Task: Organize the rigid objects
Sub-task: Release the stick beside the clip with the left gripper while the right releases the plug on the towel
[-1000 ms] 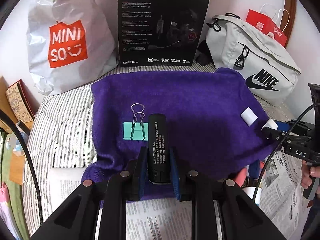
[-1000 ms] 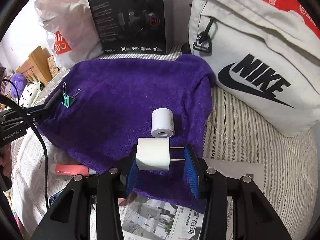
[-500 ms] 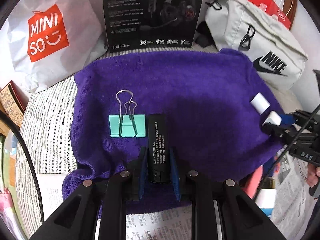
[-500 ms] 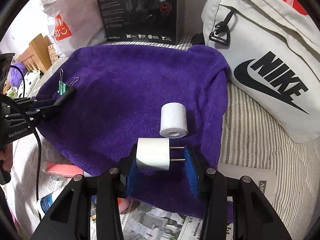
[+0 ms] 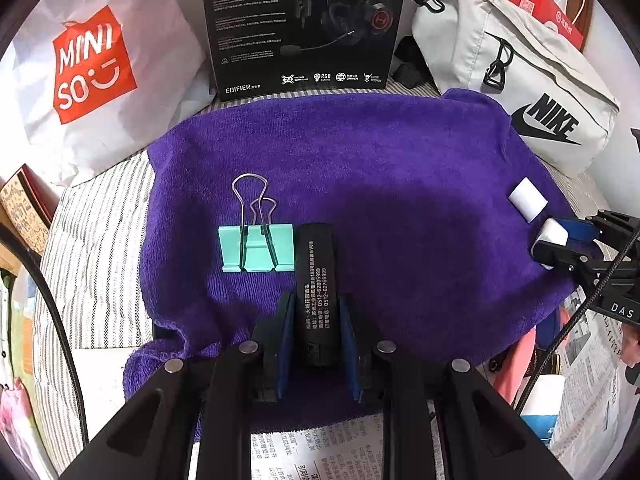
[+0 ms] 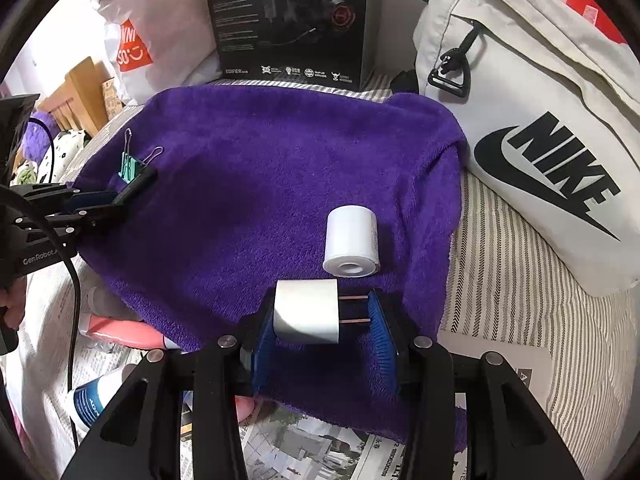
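A purple towel [image 5: 400, 184] lies spread on the striped bed. My left gripper [image 5: 316, 320] is shut on a black cylinder with white print [image 5: 315, 280], low over the towel, right beside a mint green binder clip [image 5: 256, 248]. My right gripper [image 6: 324, 320] is shut on a white plug adapter [image 6: 306, 312], its prongs against the right pad, just behind a white paper roll [image 6: 350, 242] lying on the towel. The right gripper with the adapter [image 5: 552, 236] also shows at the towel's right edge in the left wrist view. The left gripper [image 6: 132, 192] shows by the clip [image 6: 129, 169] in the right wrist view.
A black Edifier box [image 5: 304, 28], a Miniso bag [image 5: 96, 68] and a white Nike bag [image 5: 520, 80] stand behind the towel. Newspaper [image 6: 320, 456], a pink tube [image 6: 120, 332] and a blue-labelled tube [image 6: 92, 400] lie at the near edge.
Both grippers moved forward over the towel. The black cylinder now sits right beside the binder clip; the adapter has come closer to the paper roll.
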A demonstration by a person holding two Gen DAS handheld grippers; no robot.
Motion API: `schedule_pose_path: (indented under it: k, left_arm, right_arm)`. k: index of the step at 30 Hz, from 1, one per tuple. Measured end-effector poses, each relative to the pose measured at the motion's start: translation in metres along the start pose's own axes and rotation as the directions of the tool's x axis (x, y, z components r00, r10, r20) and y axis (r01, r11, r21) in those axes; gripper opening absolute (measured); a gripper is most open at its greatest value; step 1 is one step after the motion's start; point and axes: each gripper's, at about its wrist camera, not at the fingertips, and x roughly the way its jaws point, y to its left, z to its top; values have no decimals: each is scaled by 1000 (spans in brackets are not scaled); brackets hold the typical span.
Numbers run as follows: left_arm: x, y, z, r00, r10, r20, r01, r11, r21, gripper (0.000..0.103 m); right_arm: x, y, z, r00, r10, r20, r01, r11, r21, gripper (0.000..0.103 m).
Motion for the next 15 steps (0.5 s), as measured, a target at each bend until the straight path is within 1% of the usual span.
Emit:
schedule_pose_path:
  k: [2,5,7,9,11,12,13,14,15]
  left_arm:
    - [-1,0,-2,1000,5,1,-5,1000,-8,26]
    - [-3,4,-3,1000,-6,-3,6,999,-42,31]
    - [-4,7,-3,1000,-10,-8,9,998,-63,36]
    - [-6,10,-5,1000,-9,-13,8,997,-79,47]
    - [-11,11,-7,1000,-1,-7,0,997,-83,48]
    - [-14,11,-8,1000,-1,-4,1,996,-84,48]
    - [-17,11,-9,1000,0,-1,0,996,-85,49]
    - [-21,9,-10,1000,4,4,-4,996,-84,51]
    - [-25,8,-12,1000,7,10,-6,997,-82,52]
  right_arm:
    - [-1,0,0,1000,10,3,-10,1000,-7,45]
    - [-2,-1,0,1000,19,-3,-19,1000,-8,46]
    - [-4,-4,0,999,42,-10,-42,999,11,46]
    - [-7,-6,-1,998,57,-13,-57,998,29,47]
    - [-13,-7,-1,998,65,-11,-65,997,43,48]
    - [-15,-7,-2,998,66,-8,-65,997,45,50]
    - [-17,-7,-2,998,60,-5,-60,997,46,56]
    - [-22,-6,-3,999,44,3,-44,998,45,59]
    - [-25,-6,-4,999,45,9,-45,998,45,60]
